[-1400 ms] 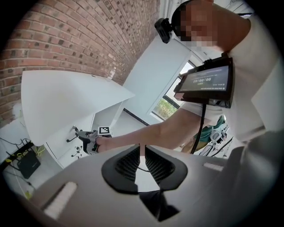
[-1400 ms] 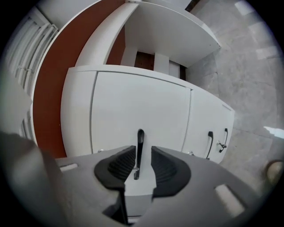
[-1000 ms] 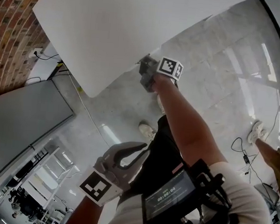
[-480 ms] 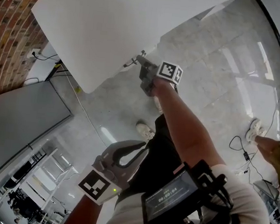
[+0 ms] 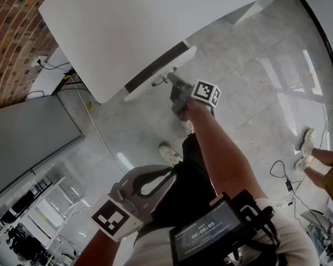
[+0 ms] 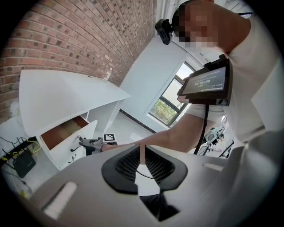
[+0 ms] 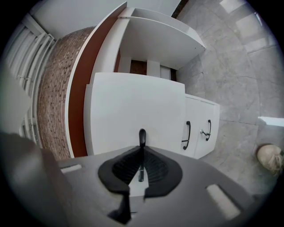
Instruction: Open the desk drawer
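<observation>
The white desk [image 5: 118, 27] fills the upper left of the head view. Its top drawer [image 5: 161, 65] stands partly pulled out, with a dark gap showing behind the white front. My right gripper [image 5: 174, 85] is shut on the drawer's black handle [image 7: 142, 136], which runs up from between the pads against the drawer front [image 7: 137, 106]. The left gripper view shows the open drawer [image 6: 66, 131] with its brown inside. My left gripper [image 5: 168, 175] hangs low by my body, shut on nothing.
Two lower cabinet fronts with black handles [image 7: 188, 135] sit under the drawer, one with a key [image 7: 205, 132]. My shoes [image 5: 169, 153] stand on the grey floor below the desk. Cables [image 5: 284, 177] and another person's feet [image 5: 304, 150] are at the right. A brick wall [image 5: 14, 23] lies behind.
The drawer has slid out from under the desk top, pulled by my right gripper on its handle; a dark gap now shows. My left gripper has barely moved.
</observation>
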